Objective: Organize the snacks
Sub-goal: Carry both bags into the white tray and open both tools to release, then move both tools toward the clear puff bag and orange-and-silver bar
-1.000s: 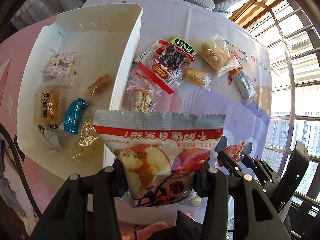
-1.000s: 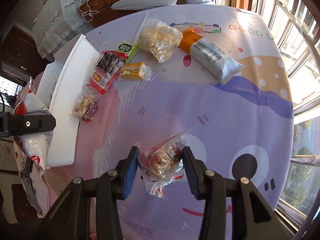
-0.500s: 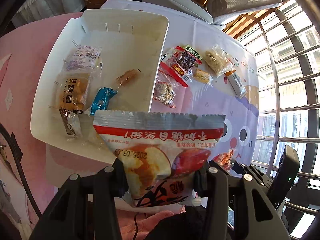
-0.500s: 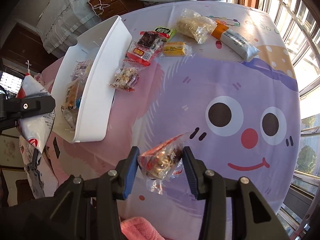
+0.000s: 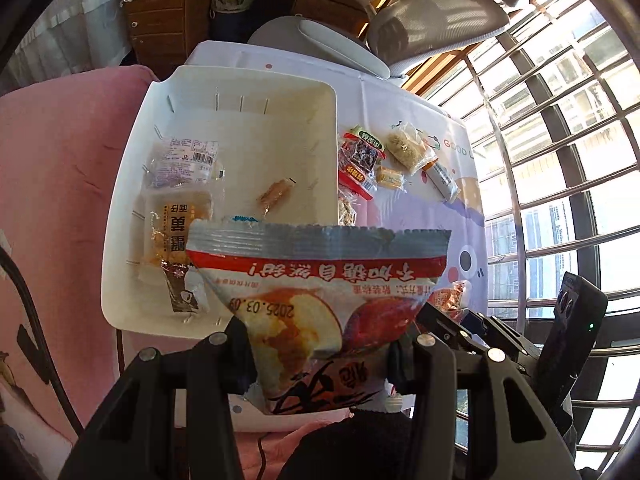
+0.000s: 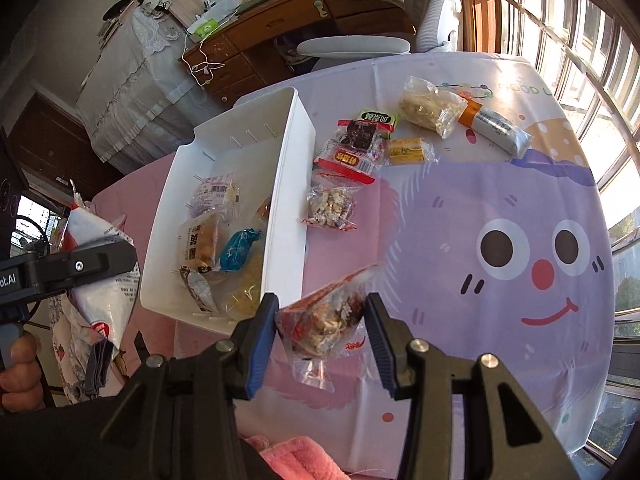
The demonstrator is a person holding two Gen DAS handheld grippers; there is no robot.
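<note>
My left gripper point(image 5: 320, 344) is shut on a large red and white snack bag point(image 5: 316, 296), held in the air short of the near end of the white bin point(image 5: 224, 84). The right gripper point(image 6: 322, 326) is shut on a small clear red-printed snack packet point(image 6: 324, 320), above the tablecloth just right of the bin's point(image 6: 288, 184) near corner. Several wrapped snacks lie inside the bin, among them a blue packet point(image 6: 238, 248). In the right wrist view the left gripper point(image 6: 68, 268) and its bag point(image 6: 104, 292) appear at the far left.
Loose snacks lie on the cartoon-face tablecloth point(image 6: 500, 208) beyond the bin: a dark red packet point(image 6: 352, 148), a nut bar point(image 6: 330, 208), a yellow cake point(image 6: 408, 152), a clear bag point(image 6: 428, 106), an orange-ended tube point(image 6: 496, 128). A chair point(image 6: 354, 46) stands behind; window bars point(image 5: 560, 160) to the right.
Both grippers have risen and drawn back toward the table's near side with their packets. The bin and the table's snacks look smaller and farther away.
</note>
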